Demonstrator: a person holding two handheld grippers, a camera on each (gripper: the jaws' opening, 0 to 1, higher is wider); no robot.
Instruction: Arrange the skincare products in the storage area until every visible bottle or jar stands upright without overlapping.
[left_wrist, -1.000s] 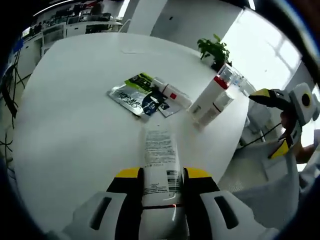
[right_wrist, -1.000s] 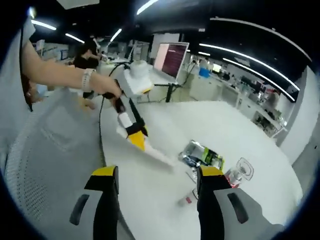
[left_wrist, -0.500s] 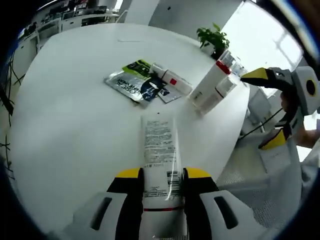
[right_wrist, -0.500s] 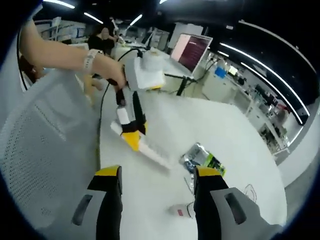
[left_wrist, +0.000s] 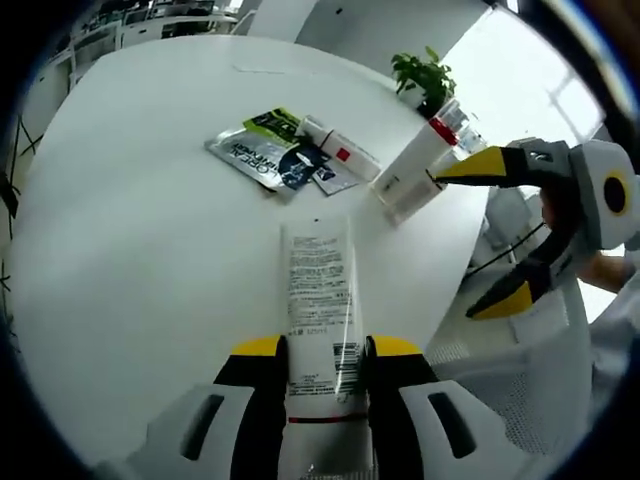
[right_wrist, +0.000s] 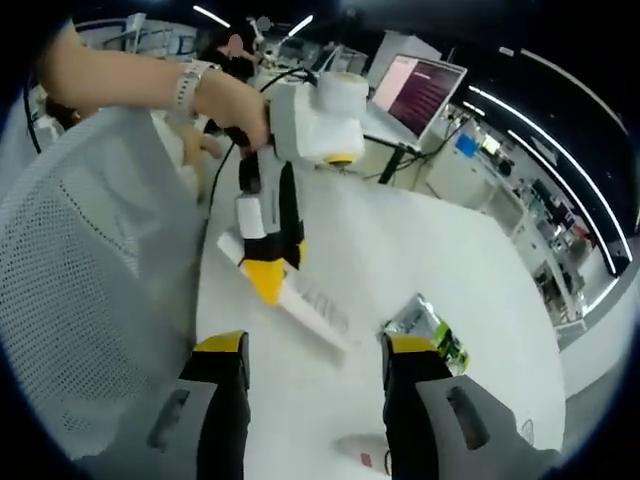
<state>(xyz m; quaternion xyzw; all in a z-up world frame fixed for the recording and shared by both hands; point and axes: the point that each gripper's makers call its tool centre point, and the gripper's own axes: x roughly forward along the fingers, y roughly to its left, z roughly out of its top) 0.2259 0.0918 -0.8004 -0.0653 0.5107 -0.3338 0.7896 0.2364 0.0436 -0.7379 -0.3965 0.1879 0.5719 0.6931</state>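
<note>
My left claw (left_wrist: 318, 352) clamps the white tube (left_wrist: 318, 290), which stretches toward twelve o'clock; my right claw (right_wrist: 312, 350) gapes empty.

The left gripper (left_wrist: 318, 352) is clamping a white tube (left_wrist: 318, 300) between its yellow-tipped jaws, the tube lying flat on the white table (left_wrist: 130, 250) and pointing away from the camera, printed text facing up. Beyond the tube's far end, sachets (left_wrist: 270, 160) are lying in a loose overlapping heap, with a small white tube (left_wrist: 338, 150) resting across their far edge. To the right of the heap, two white bottles (left_wrist: 415, 170) are lying side by side, touching, near the table's edge. A potted plant (left_wrist: 425, 85) is standing behind them. The right gripper (left_wrist: 500, 235) is reaching in from the right, its jaws spread wide, the upper tip hovering just beside the bottles.
</note>
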